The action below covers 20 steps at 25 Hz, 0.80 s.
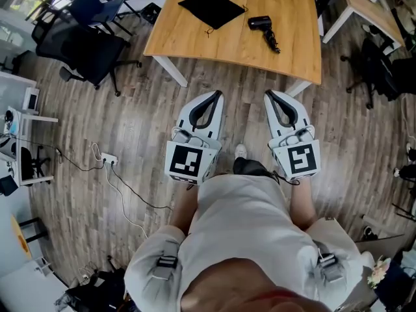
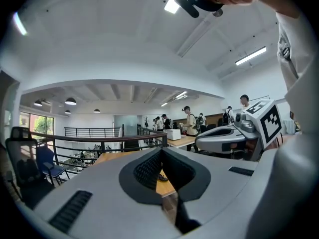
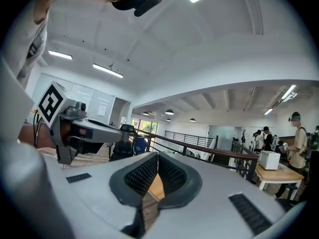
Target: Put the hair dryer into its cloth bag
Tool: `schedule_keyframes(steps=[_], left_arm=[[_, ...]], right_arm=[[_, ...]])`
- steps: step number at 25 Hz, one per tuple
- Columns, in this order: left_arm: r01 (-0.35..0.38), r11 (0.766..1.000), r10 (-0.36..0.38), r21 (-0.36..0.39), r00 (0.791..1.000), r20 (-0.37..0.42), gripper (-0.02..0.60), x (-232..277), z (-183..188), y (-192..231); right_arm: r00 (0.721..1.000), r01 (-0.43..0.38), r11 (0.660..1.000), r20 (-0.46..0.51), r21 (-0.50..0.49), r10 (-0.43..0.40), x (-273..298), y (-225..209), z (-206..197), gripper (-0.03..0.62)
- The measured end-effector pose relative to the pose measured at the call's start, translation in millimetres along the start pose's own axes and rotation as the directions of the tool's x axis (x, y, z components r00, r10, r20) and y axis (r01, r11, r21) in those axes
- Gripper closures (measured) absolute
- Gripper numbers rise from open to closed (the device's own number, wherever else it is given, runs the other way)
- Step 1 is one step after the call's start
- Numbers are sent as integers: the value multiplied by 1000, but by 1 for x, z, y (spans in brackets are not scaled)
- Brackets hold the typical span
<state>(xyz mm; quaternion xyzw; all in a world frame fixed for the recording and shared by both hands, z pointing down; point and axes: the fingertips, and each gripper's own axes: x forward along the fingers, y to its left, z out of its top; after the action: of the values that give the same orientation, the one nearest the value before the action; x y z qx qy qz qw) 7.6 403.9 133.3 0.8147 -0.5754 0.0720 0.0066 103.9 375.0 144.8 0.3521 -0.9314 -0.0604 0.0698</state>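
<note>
Grey-white left tool [image 1: 214,95] and right tool [image 1: 272,95] sit side by side over the plank floor [image 1: 130,129], each with jaws pressed together on nothing. Well ahead, on the pale wooden surface [image 1: 292,54], the small black hair dryer [image 1: 261,25] lies nearer the right tool, handle slanting toward the near edge. The flat black cloth bag [image 1: 211,7] lies just left of it, apart.

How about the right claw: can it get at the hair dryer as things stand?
Probably not yet. The right claw hangs over the floor, short of the table, with the hair dryer lying further in. Nothing blocks the way; a step forward should likely do.
</note>
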Motion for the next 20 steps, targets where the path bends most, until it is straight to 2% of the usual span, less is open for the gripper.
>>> schedule_keyframes(steps=[7,20], left_arm=[[-20,1000,20,-4,1000,-3,561,47,5,9],[-29,1000,29,1,1000,-9,561,102,8,44]], right_arm=[[1000,-21,1000,0,-2,21,28,-42,-6,572],[1000,-26,1000,-6,-1,26,82,-81,-9,572]])
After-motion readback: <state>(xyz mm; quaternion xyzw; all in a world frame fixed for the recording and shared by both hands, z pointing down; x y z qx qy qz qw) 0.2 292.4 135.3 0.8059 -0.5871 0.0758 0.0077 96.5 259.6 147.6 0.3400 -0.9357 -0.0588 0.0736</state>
